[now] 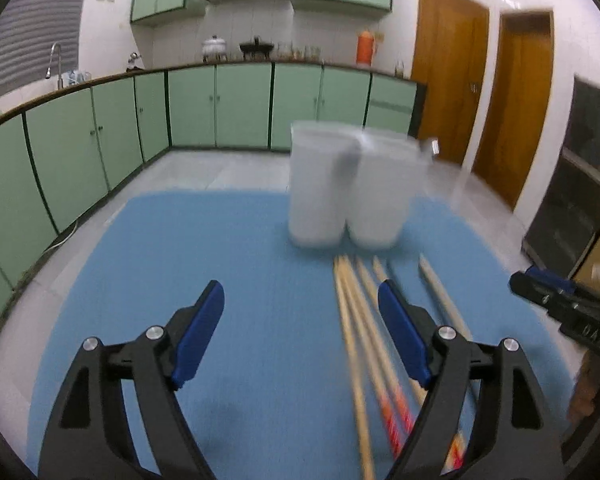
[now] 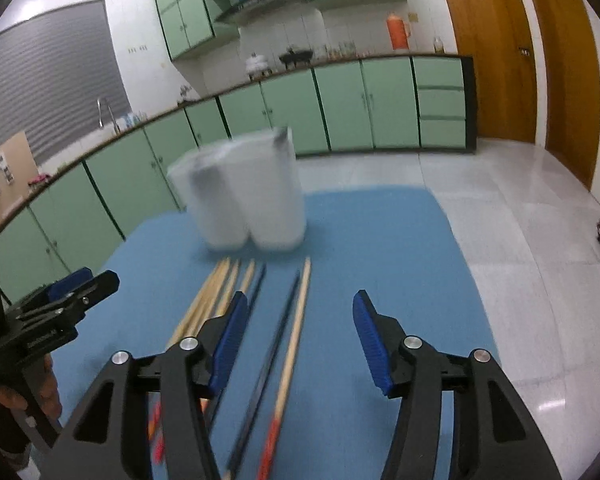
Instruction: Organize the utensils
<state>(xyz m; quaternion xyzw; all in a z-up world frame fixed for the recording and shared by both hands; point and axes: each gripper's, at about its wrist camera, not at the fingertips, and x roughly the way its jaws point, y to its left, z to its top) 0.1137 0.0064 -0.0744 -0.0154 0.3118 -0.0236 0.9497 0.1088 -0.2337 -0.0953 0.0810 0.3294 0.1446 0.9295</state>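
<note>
While both views are smeared by motion blur, the layout reads clearly enough. On the tabletop lies a blue mat (image 1: pixel 240 264), and at its far end stands a white holder (image 1: pixel 348 192) with two round compartments side by side; something dark and metallic pokes up inside it, too blurred to name.

Just in front of the holder, chopsticks (image 1: pixel 360 320) lie on the mat in a loose row, tips toward the holder: several pale wooden ones with red-orange ends, and at least two dark ones.

From the left wrist view, the left tool (image 1: pixel 300 340) is released, jaws wide with only bare mat between them; the chopsticks run from 12 o'clock down past its right finger, toward 5 o'clock. The right tool (image 1: pixel 540 284) enters at 3 o'clock, its jaws hard to read there.

From the right wrist view, the right tool (image 2: pixel 300 336) is released as well, its jaws apart above a dark chopstick and a wooden one, pads touching neither. The other chopsticks lie at 9 o'clock of its left finger, and the holder stands at 11 o'clock.
</note>
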